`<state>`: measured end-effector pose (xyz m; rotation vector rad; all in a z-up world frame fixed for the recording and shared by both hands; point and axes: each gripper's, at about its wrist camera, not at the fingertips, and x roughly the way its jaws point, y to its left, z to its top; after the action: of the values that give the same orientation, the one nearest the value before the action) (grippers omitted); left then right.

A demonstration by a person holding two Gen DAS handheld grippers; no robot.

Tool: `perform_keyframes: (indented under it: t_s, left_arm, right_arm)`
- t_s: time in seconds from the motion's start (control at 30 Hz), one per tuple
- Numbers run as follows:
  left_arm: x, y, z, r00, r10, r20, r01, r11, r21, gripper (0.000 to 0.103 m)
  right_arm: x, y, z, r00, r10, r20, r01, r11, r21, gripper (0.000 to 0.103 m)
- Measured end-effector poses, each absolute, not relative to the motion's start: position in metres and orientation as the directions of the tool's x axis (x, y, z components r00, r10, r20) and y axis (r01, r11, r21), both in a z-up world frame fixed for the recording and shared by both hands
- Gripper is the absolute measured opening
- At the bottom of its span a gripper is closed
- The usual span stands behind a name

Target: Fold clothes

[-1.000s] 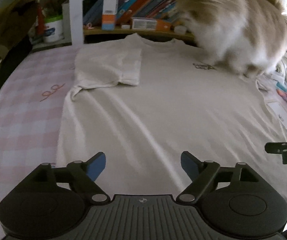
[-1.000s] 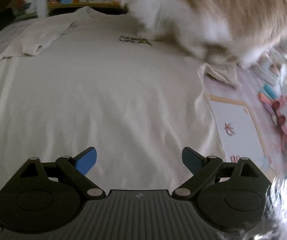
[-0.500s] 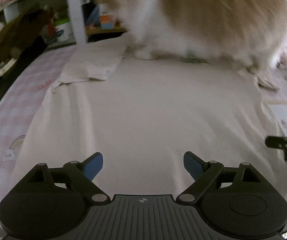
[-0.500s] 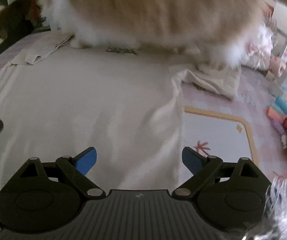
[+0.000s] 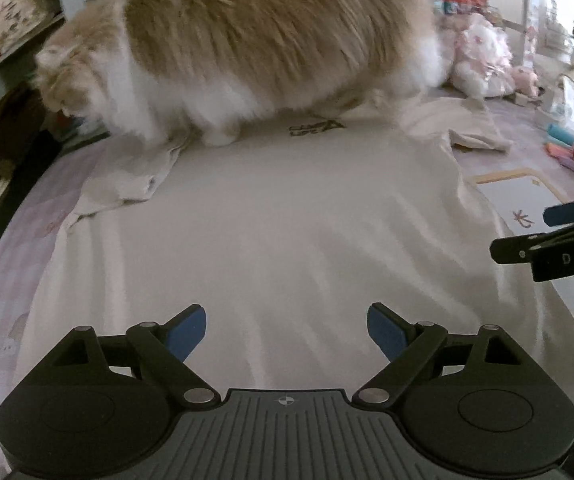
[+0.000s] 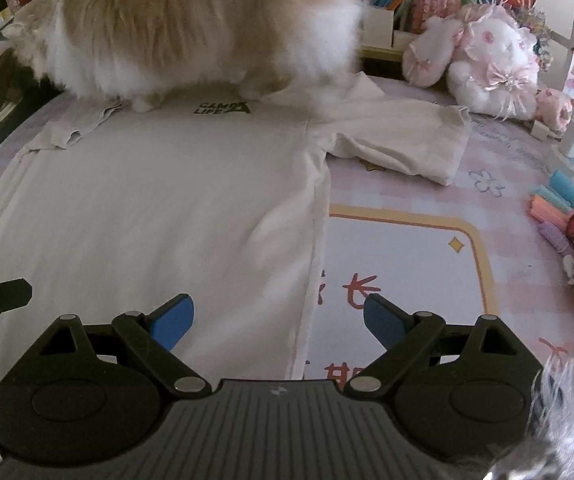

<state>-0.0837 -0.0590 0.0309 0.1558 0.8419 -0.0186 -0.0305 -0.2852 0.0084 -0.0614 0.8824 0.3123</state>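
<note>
A: What blocks me?
B: A cat (image 5: pixel 247 48) stands on the T-shirt (image 5: pixel 287 216) at 12 o'clock (over collar and left sleeve).
A: Tools?
B: My left gripper (image 5: pixel 287 336) and right gripper (image 6: pixel 279 320) gape, empty, above the shirt's hem. Plush rabbit (image 6: pixel 483 60) at 2 o'clock on the pink checked bedsheet (image 6: pixel 503 168).

A cream-white T-shirt (image 5: pixel 287 220) is marked with a small dark logo (image 6: pixel 223 108) on the chest. Ginger fur over white underparts is seen on the cat (image 5: pixel 255 36). The sheet (image 6: pixel 507 168) is checked in pale pink, with a white panel framed in yellow. Blue pads on black frames are borne by the left gripper (image 5: pixel 287 330) and right gripper (image 6: pixel 275 320). The plush toy (image 6: pixel 483 60) is coloured pink and white.
</note>
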Motion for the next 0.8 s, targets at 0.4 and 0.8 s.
perform_keyframes:
  t_s: [0.4,0.8]
  left_arm:
    - [-0.091,-0.042,0.03,0.656,0.089,-0.75,0.024,0.99,0.138,0.09]
    - [-0.115,-0.009,0.028,0.634,0.162,-0.756,-0.018,0.981,0.194,0.09]
  right_arm:
    - [-0.023,-0.268,0.011,0.591,0.288,-0.754,-0.322,0.941,0.107,0.073]
    - [0.17,-0.161,0.085,0.738,0.464,-0.49,-0.44,0.881,0.172,0.05]
